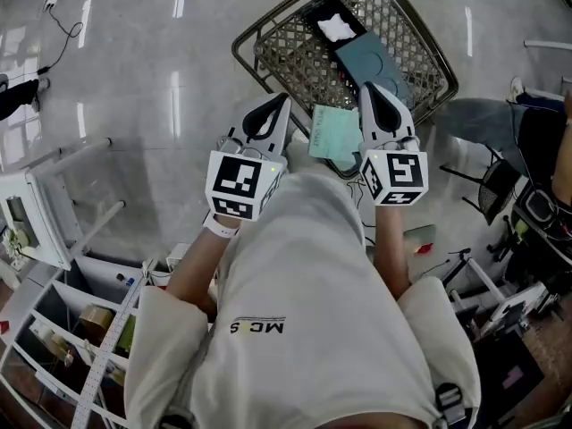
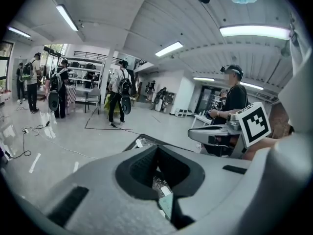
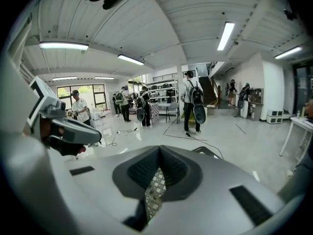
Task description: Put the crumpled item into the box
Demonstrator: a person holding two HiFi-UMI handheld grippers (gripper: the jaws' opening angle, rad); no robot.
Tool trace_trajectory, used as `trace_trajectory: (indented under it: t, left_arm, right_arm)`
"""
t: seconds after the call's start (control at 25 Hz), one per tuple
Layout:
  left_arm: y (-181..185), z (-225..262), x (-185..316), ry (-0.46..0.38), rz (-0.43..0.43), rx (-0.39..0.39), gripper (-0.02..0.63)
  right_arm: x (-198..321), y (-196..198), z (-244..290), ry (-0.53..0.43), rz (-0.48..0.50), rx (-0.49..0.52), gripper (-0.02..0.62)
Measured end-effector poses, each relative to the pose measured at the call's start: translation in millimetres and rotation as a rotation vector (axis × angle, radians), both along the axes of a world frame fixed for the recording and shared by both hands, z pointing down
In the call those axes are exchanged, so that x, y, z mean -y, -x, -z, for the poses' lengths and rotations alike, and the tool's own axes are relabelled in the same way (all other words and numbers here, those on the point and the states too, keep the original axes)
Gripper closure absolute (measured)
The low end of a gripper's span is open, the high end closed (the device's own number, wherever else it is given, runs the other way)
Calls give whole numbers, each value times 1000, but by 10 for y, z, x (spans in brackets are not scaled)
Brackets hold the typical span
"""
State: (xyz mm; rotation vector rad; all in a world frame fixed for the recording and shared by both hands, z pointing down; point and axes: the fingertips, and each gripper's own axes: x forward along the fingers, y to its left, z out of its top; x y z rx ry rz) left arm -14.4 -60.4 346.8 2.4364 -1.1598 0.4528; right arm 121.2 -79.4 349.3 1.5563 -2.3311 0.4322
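Observation:
Below me on the floor stands a woven wire basket (image 1: 268, 56). Inside it a white crumpled item (image 1: 338, 28) lies on a dark flat box (image 1: 315, 13), beside a teal item (image 1: 368, 61). A pale green sheet (image 1: 334, 132) lies at the basket's near edge, between my two grippers. My left gripper (image 1: 282, 101) and my right gripper (image 1: 365, 88) hover side by side above the basket's near rim, both with jaws together and nothing in them. Through the left gripper (image 2: 164, 187) a slit shows basket and green sheet; through the right gripper (image 3: 154, 190) only basket weave.
A white shelf rack (image 1: 54, 315) with small items stands at my lower left. A seated person and a black chair (image 1: 496, 186) are to the right. A cable (image 1: 64, 21) runs over the glossy floor. Several people with backpacks (image 2: 119, 89) stand far across the hall.

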Motion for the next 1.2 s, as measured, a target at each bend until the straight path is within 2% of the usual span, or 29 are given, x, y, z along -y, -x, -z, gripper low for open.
trace_trajectory:
  t: [0.2, 0.44, 0.8, 1.2]
  left_arm:
    - [49, 196, -72, -36, 3, -12, 583]
    - [67, 343, -113, -85, -25, 0, 583]
    - [94, 436, -153, -97, -28, -3, 582]
    - [61, 460, -195, -100, -18, -11, 583]
  right_arm:
    - [-216, 85, 317, -70, -38, 17, 580]
    - [-395, 129, 549, -132, -44, -8, 580]
    - [-521, 129, 543, -128, -68, 12, 580]
    - [-512, 114, 609, -162, -56, -12, 580]
